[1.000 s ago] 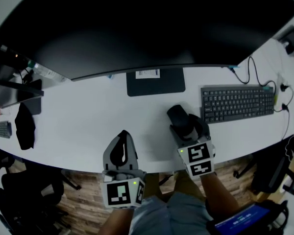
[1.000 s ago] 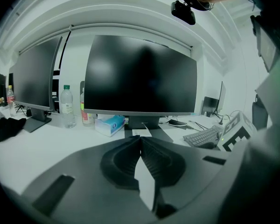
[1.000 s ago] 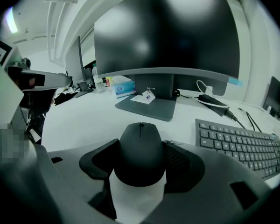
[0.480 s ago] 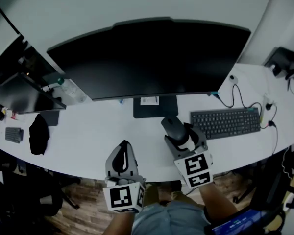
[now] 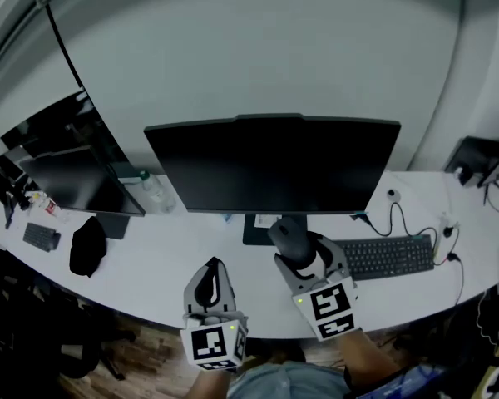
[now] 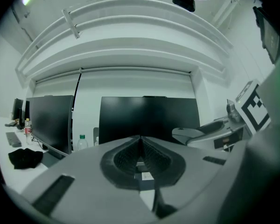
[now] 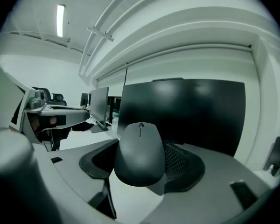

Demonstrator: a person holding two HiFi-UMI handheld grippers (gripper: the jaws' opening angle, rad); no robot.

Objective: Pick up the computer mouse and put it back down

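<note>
Right gripper (image 5: 298, 252) with fingers clamped on either side of the computer mouse (image 7: 140, 153), held clear of the bench (image 5: 166, 252) in front of the monitor (image 5: 270, 165), left of the keyboard (image 5: 387, 256). Left gripper (image 5: 209, 283), near and to the left, with fingers (image 6: 130, 155) pressed together on nothing.

computer mouse (image 7: 140, 153) | dark, matte, wheel side up | clamped in right hand-held gripper (image 5: 299, 254) | in the air
</note>
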